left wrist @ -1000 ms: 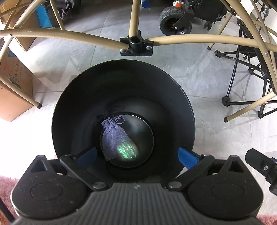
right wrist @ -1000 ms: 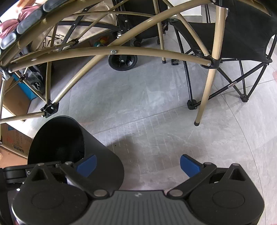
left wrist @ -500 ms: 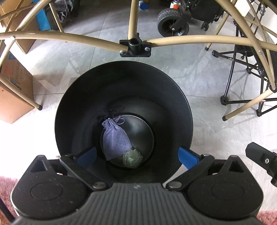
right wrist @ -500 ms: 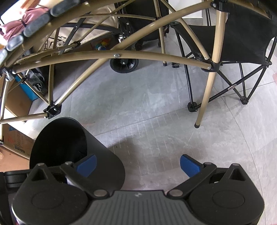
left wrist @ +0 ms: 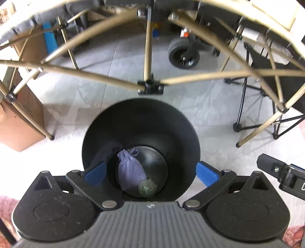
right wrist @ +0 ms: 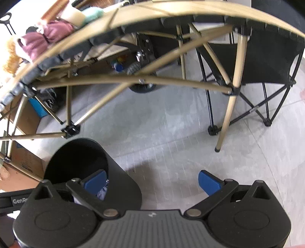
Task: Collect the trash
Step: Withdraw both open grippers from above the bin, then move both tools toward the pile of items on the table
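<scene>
A black round trash bin point(left wrist: 141, 118) stands on the grey floor below my left gripper point(left wrist: 150, 171), which hangs open and empty above its mouth. At the bin's bottom lie a purple drawstring pouch point(left wrist: 130, 169) and a small crumpled greenish ball point(left wrist: 147, 188) beside it. In the right wrist view the same bin point(right wrist: 122, 183) is at the lower left, with a bit of the purple pouch point(right wrist: 102, 192) showing inside. My right gripper point(right wrist: 152, 181) is open and empty over bare floor to the bin's right.
A folding table's tan legs and crossbars point(left wrist: 148, 57) arch over the bin; its top edge point(right wrist: 152, 11) carries clutter. Cardboard boxes point(left wrist: 19, 118) stand left, a black wheel point(left wrist: 184, 53) behind, a black camp chair point(right wrist: 266, 63) right. Pink rug point(left wrist: 5, 206) lies near me.
Both grippers have risen and pulled back, so the bin looks smaller and more table frame shows. The green ball, blurred over the pouch a second ago, lies beside it at the bottom.
</scene>
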### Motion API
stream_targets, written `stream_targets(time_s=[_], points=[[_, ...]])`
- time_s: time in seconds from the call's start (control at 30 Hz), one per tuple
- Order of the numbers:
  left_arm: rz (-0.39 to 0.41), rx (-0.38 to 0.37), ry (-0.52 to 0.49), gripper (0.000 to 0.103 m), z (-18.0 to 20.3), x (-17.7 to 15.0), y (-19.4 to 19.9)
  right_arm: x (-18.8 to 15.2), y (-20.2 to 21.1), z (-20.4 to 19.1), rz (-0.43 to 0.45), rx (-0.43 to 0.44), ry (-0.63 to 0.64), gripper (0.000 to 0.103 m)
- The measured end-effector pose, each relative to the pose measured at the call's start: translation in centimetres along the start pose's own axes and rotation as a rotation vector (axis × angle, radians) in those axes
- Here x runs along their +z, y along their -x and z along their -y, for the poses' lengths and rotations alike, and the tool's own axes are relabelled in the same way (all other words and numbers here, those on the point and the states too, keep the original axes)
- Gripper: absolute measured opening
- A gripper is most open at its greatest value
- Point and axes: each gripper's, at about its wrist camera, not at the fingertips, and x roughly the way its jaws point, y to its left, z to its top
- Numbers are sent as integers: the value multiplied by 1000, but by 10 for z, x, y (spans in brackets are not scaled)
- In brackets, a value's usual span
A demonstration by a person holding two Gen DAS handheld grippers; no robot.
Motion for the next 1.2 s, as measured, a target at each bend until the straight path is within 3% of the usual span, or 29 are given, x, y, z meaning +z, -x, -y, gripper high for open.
stream_targets(time_s=[0.63,1.2], points=[[315,-34,-24,103,-26,12,109,26,91,-35,229,60,94,103],[505,-9,67,103,-69,56,147,78,103,-91,367,140,155,103]])
